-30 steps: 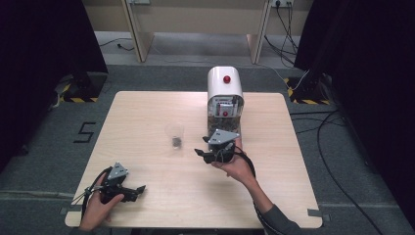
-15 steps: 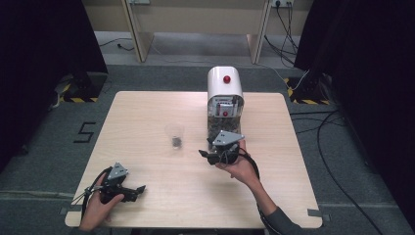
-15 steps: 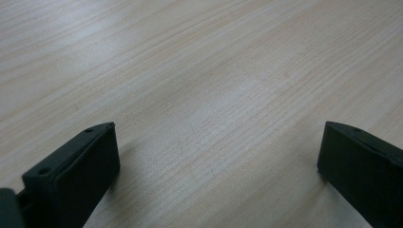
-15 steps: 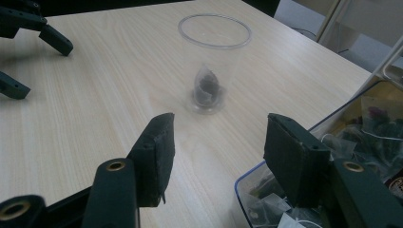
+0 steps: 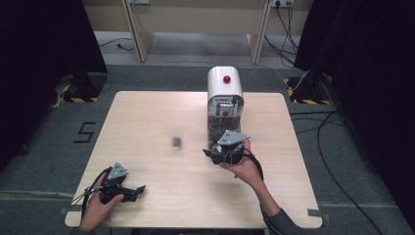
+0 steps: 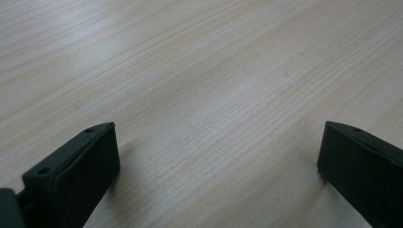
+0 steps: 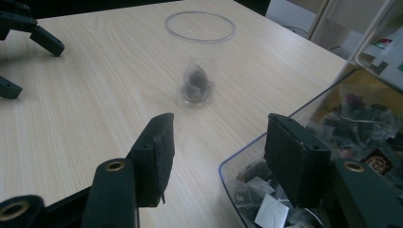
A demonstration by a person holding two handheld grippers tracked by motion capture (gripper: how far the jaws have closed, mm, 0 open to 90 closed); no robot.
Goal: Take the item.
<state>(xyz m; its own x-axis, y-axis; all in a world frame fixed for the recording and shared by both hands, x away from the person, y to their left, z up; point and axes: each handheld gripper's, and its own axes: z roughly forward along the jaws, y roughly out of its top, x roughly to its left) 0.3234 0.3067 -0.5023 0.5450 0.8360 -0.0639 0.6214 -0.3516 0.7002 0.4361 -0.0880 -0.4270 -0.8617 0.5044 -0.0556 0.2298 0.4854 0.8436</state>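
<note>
Here a clear cup (image 7: pixel 199 61) with a small dark packet at its bottom stands upright on the table (image 5: pixel 147 122), just ahead of the right gripper (image 7: pixel 216 152), jaws parted and empty, beside a clear bin (image 7: pixel 332 142) of packets. The left gripper (image 6: pixel 214 166) rests well apart, jaws wide.

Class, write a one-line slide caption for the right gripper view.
Open right gripper poised between a clear cup holding one dark packet and a clear bin of packets.
</note>
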